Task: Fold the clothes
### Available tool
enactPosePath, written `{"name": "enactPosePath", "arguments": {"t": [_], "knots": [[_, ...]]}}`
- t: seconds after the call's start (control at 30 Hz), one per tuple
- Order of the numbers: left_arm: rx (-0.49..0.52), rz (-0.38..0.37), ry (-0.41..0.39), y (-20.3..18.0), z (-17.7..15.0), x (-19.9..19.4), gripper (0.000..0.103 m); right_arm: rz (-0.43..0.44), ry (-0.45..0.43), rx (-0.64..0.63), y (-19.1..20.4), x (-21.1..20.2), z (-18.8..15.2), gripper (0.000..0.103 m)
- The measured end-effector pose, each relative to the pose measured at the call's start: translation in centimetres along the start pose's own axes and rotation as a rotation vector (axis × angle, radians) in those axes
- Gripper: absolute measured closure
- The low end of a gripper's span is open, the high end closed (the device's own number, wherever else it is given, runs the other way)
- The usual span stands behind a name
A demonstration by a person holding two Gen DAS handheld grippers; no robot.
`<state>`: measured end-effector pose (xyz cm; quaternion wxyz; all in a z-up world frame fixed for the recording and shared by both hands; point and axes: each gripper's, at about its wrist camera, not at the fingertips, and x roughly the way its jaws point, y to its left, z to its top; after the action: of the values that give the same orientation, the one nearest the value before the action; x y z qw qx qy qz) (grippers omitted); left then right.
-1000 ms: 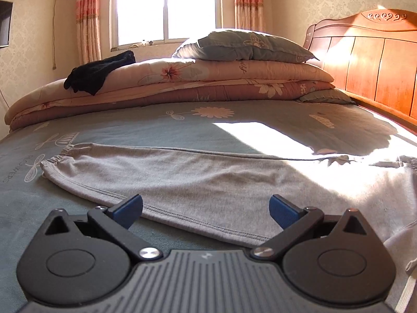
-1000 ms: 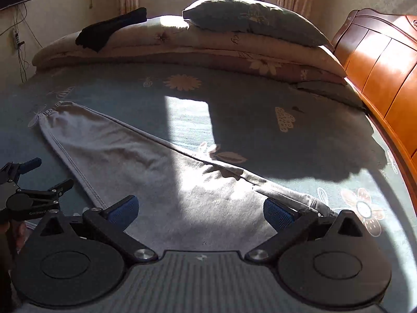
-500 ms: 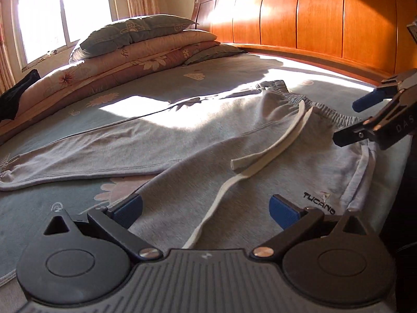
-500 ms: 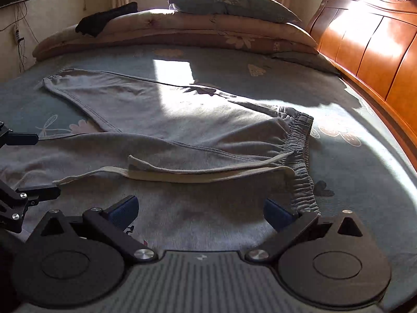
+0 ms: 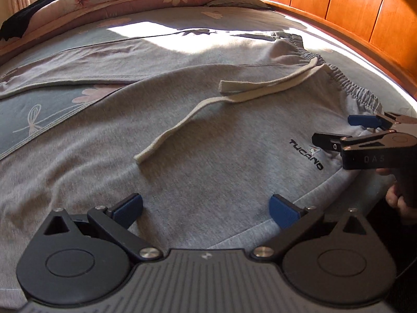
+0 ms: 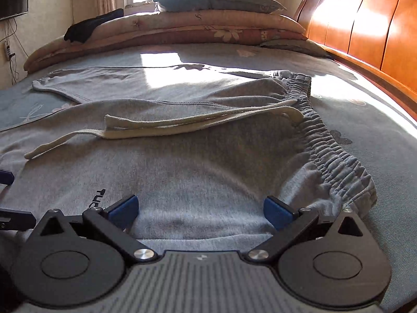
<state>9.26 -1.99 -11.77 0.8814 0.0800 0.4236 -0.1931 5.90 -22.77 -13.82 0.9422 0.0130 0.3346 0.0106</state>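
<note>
Grey sweatpants [image 5: 208, 135] lie flat on the bed, legs spread to the left, elastic waistband [image 6: 331, 143] to the right, cream drawstrings [image 5: 234, 96] lying loose across the front. My left gripper [image 5: 206, 208] is open, low over the near hip edge of the pants. My right gripper [image 6: 199, 210] is open, low over the near waist corner; it also shows in the left wrist view [image 5: 338, 130], beside the TUCANO logo [image 5: 307, 154]. Neither holds cloth.
The blue floral bedsheet [image 6: 351, 120] surrounds the pants. Folded quilts and a pillow [image 6: 216, 0] are stacked at the far side, with a black garment [image 6: 91, 26] on them. A wooden headboard [image 6: 365, 26] runs along the right.
Both grippers have swung from the leg end to the waist end and dropped closer to the pants. Both stay open.
</note>
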Motion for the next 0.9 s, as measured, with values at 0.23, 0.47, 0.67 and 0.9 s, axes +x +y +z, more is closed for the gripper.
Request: {"name": "enactPosePath", "arguments": {"t": [0.23, 0.47, 0.67, 0.9], "knots": [[-0.002, 0.011, 0.018, -0.2, -1.0, -0.8, 0.0, 0.053, -0.103, -0.041, -0.8, -1.7, -2.5, 0.0], [0.04, -0.004, -0.05, -1.6, 2.3, -1.4, 0.001, 0.034, -0.153, -0.031, -0.6, -2.3, -2.9, 0.0], [0.035, -0.091, 0.013, -3.8, 3.6, 2.3, 0.001, 0.011, -0.134, -0.024, -0.4, -3.3, -2.5, 0.0], [0.087, -0.065, 0.016, -4.5, 1.2, 1.1, 0.001, 0.016, -0.064, -0.005, -0.8, -2.8, -2.0, 0.0]]}}
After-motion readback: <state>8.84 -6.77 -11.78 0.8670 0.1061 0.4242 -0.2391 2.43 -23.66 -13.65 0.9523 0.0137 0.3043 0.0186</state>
